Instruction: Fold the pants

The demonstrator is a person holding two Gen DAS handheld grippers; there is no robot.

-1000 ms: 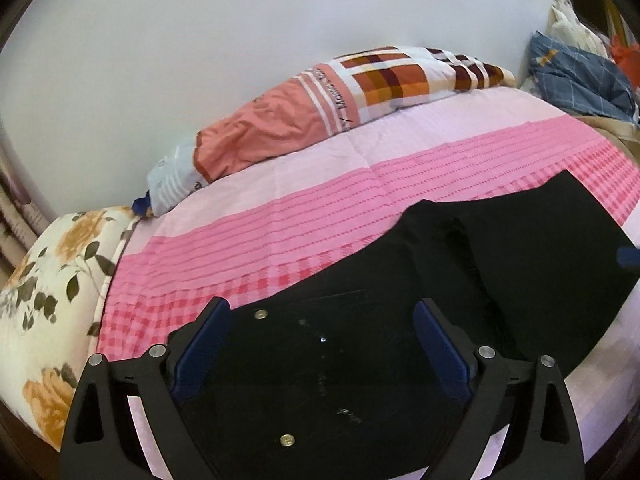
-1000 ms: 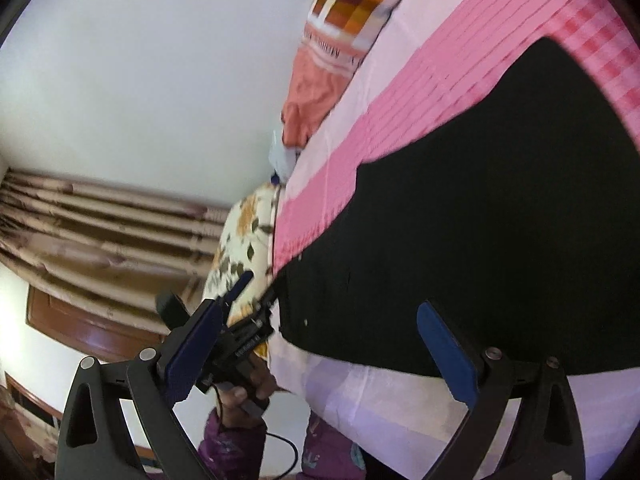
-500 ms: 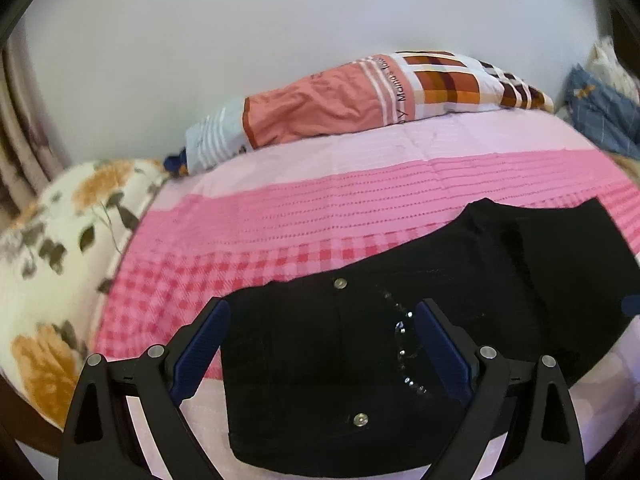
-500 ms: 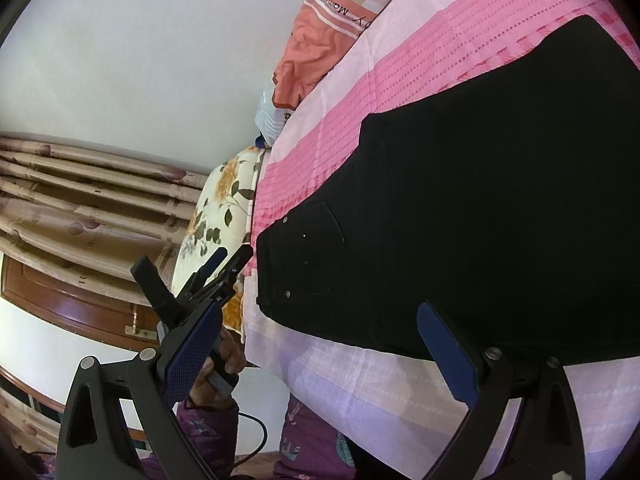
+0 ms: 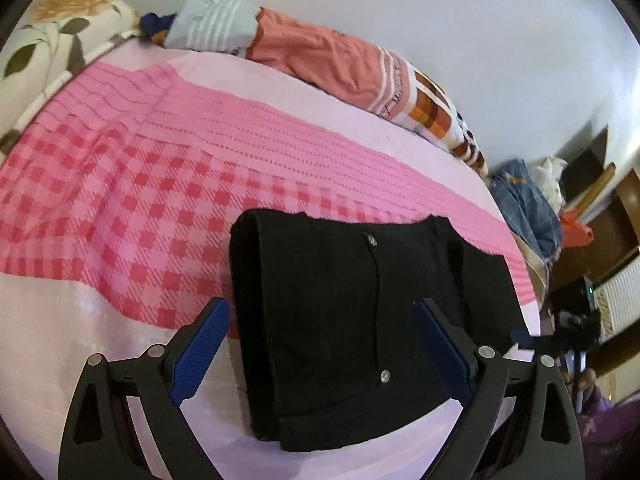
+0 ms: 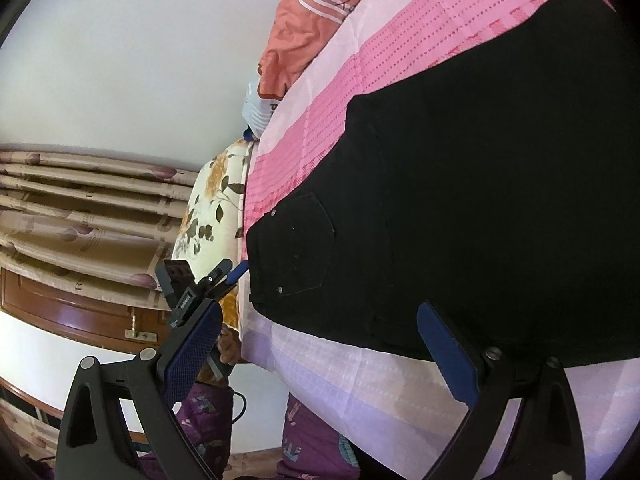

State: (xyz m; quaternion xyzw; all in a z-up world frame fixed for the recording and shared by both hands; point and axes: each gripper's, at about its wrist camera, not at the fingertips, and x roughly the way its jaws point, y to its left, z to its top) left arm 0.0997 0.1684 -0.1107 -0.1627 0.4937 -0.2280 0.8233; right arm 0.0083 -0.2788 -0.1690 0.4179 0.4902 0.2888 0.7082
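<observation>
Left gripper point(image 5: 320, 344) swung over, straddling pants point(image 5: 360, 320)

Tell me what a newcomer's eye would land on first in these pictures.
First the black pants, lying flat on the pink checked bedspread near the bed's front edge, their waist end with a back pocket towards the left tool. Both that tool and the right tool stand open, holding nothing. Behind, an orange patchwork pillow lies along the white wall.
</observation>
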